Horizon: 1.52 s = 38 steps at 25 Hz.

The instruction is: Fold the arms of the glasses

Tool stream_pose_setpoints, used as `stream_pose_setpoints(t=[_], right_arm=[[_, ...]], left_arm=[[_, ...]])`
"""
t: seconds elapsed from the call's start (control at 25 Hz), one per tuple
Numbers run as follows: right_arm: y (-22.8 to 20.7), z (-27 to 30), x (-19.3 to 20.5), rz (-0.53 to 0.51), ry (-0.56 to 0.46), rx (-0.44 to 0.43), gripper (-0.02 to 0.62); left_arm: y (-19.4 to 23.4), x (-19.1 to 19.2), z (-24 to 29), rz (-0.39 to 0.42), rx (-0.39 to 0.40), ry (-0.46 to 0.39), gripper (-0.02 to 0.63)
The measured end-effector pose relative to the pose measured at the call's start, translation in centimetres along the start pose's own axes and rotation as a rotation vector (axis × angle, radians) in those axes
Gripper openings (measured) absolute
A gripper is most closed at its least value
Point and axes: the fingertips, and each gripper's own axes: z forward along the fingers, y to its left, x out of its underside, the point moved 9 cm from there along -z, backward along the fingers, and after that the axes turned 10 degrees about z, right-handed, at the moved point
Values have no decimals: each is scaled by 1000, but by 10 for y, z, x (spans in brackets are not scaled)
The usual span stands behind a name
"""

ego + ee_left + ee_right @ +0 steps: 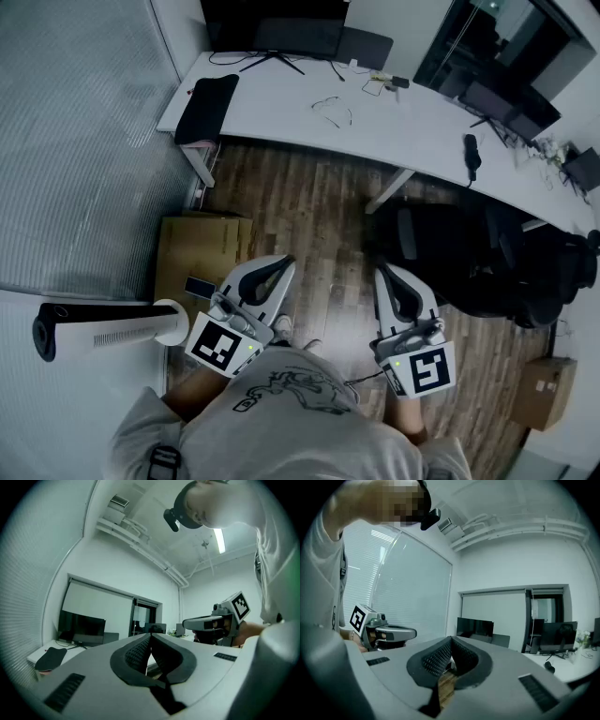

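The glasses, a thin dark wire frame, lie on the white desk far ahead of me; they are too small to tell how the arms stand. Both grippers are held close to the person's body over the wooden floor, well short of the desk. My left gripper is shut, its black pads meeting with nothing between them. My right gripper is also shut and empty. Each gripper shows from the side in the other's view: the right gripper and the left gripper.
A black pouch lies on the desk's left end, and a monitor stands at the back. A black office chair is at the right. A cardboard box and a white tower fan are at the left.
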Motion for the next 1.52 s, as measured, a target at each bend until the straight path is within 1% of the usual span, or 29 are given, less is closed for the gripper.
stream_pose_setpoints(t=[0.08, 0.16, 0.32, 0.52, 0.76, 0.96, 1.12, 1.28, 1.52], right_arm=[[6, 5, -5, 19, -30, 12, 8], [11, 8, -5, 10, -29, 14, 8], [23, 10, -3, -19, -27, 34, 8], [29, 15, -3, -11, -37, 49, 9], [21, 21, 5, -9, -41, 45, 9], [-5, 35, 9, 6, -48, 51, 9], [-35, 51, 10, 23, -57, 55, 9], [-75, 69, 6, 34, -63, 59, 9], [-146, 93, -11, 40, -66, 61, 9]], left_arm=[[5, -5, -2, -2, -5, -38, 20], [9, -8, -5, -5, -7, -66, 20], [17, -3, -15, 9, 11, -23, 21], [27, -1, -18, 5, 24, -10, 20], [29, 9, -9, -7, 31, -8, 20], [36, 13, 16, -5, 26, -5, 20], [46, 15, 48, -6, 25, 5, 20], [56, 14, 93, 14, 34, 9, 21], [68, 5, 172, 19, 36, 9, 21]])
